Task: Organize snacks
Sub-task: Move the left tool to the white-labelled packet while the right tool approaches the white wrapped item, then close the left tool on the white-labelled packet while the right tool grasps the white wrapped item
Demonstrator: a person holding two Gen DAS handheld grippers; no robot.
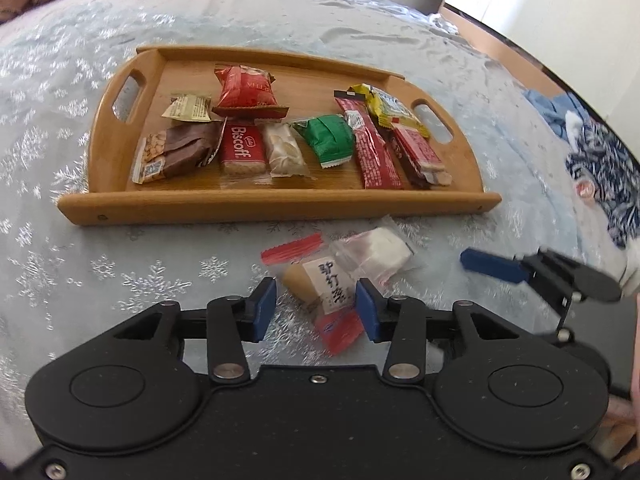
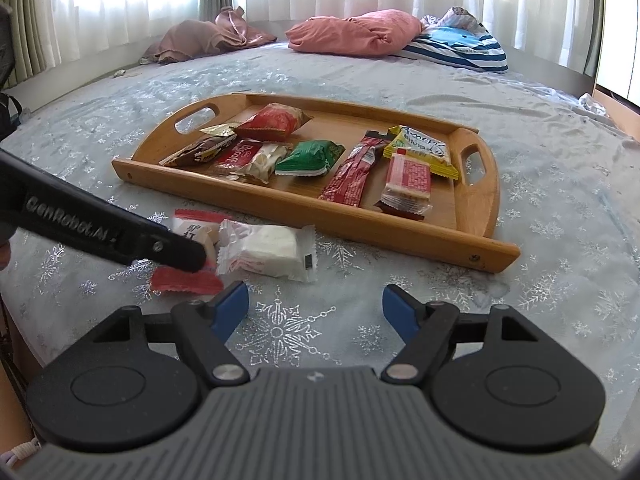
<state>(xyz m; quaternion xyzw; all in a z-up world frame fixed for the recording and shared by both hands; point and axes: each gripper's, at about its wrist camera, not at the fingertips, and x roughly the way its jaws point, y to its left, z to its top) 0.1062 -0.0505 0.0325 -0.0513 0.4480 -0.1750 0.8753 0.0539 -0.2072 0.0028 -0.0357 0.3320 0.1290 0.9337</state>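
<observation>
A wooden tray on the bed holds several wrapped snacks, among them a Biscoff pack and a green pack. Two snacks lie on the bedspread in front of the tray: a red-ended candy with Chinese writing and a white pack. My left gripper is open, its blue pads on either side of the red-ended candy, apart from it. My right gripper is open and empty, just right of the white pack; it also shows in the left wrist view.
The bed has a pale blue snowflake bedspread. A pink pillow, a striped pillow and a brown cloth lie at the far end by the curtains. Blue patterned clothing lies at the right edge.
</observation>
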